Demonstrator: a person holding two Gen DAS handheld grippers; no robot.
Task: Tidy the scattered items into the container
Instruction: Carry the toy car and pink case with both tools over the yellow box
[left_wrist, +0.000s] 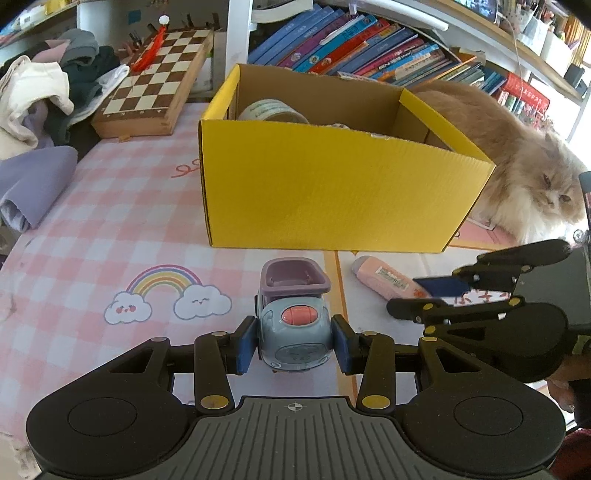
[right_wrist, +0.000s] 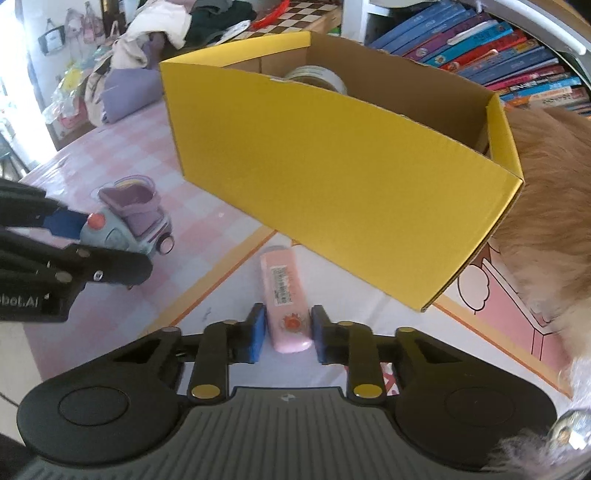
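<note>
A grey-blue toy truck (left_wrist: 293, 325) with a purple bed stands on the pink checked mat. My left gripper (left_wrist: 294, 341) has its blue pads on both sides of the truck's cab, with small gaps showing. A pink tube-shaped item (right_wrist: 286, 306) lies on the mat before the yellow box (right_wrist: 332, 177). My right gripper (right_wrist: 288, 334) straddles its near end, pads close but apart from it. The box (left_wrist: 332, 199) holds a tape roll (left_wrist: 273, 110). The truck also shows in the right wrist view (right_wrist: 129, 218), and the pink item in the left wrist view (left_wrist: 388, 282).
A fluffy orange cat (left_wrist: 524, 162) lies right beside the box on the right; its fur (right_wrist: 554, 206) is close to my right gripper. A chessboard (left_wrist: 155, 85), a clothes pile (left_wrist: 48, 96) and a purple cloth (left_wrist: 33, 184) sit at the far left. Books (left_wrist: 369, 48) stand behind.
</note>
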